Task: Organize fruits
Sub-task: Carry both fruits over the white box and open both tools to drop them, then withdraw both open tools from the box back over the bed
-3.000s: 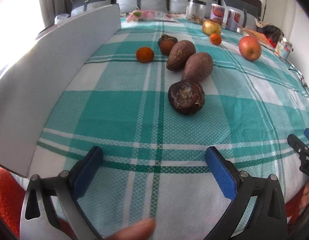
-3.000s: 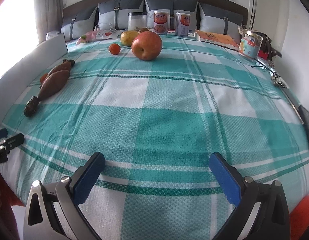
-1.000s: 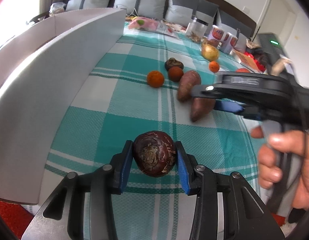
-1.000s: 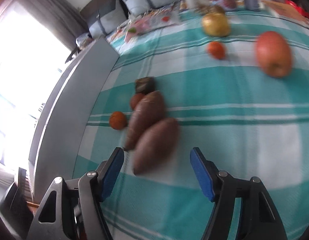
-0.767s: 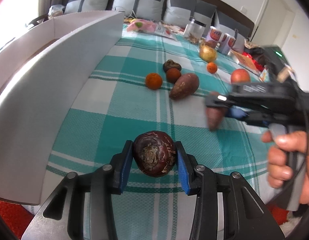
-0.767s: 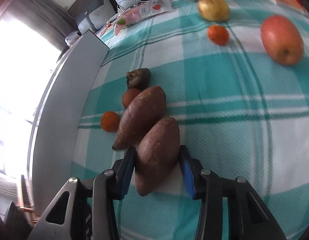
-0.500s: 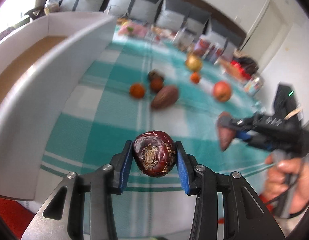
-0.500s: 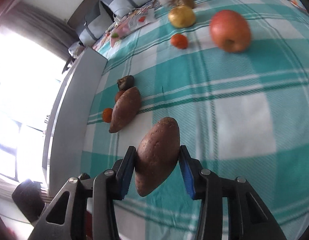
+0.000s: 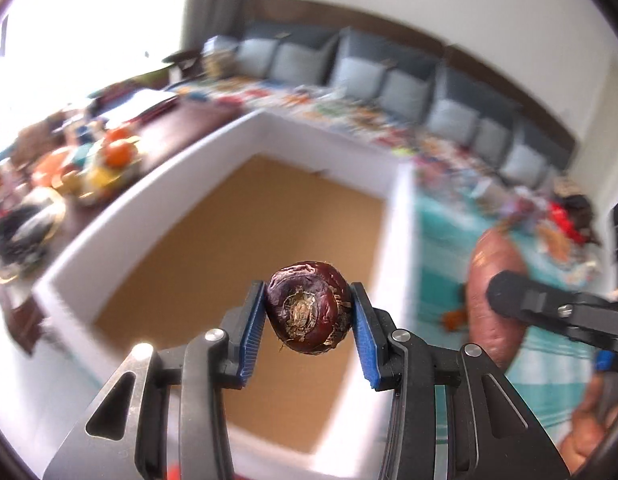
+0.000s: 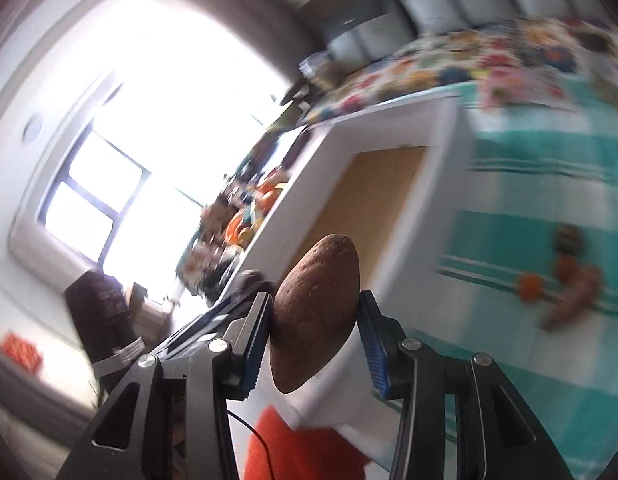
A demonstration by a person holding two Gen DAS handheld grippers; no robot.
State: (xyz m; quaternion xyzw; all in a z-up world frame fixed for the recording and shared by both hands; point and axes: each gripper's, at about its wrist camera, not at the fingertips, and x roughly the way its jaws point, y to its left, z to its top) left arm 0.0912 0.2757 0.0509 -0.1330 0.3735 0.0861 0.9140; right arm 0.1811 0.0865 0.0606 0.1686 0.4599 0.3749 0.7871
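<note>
- Left gripper [image 9: 309, 312]: clenched on a dark brown round fruit [image 9: 309, 307], blue pads pressing both sides; the fruit hangs in the air over the brown floor of a white-walled box [image 9: 213, 176].
- Right gripper [image 10: 315, 320]: grasping a reddish-brown sweet potato [image 10: 315, 312] between its blue pads, long axis roughly upright and tilted right at the top; it is lifted clear of the cloth, in front of the near wall of the white-walled box [image 10: 445, 128].
- In the left wrist view the sweet potato [image 9: 491, 280] shows at the right, partly covered by the black body of the right gripper; a hand [image 9: 589, 420] shows at the lower right edge.
- Checked teal-and-white cloth [image 10: 529, 184]: covers the surface to the right of the box; a second sweet potato [image 10: 573, 296] and a small orange fruit [image 10: 530, 286] lie on it, close together, blurred.
- Background: grey cushions [image 9: 389, 80] line the far wall; a bright window [image 10: 93, 196] stands at the left. Both views are motion-blurred.
</note>
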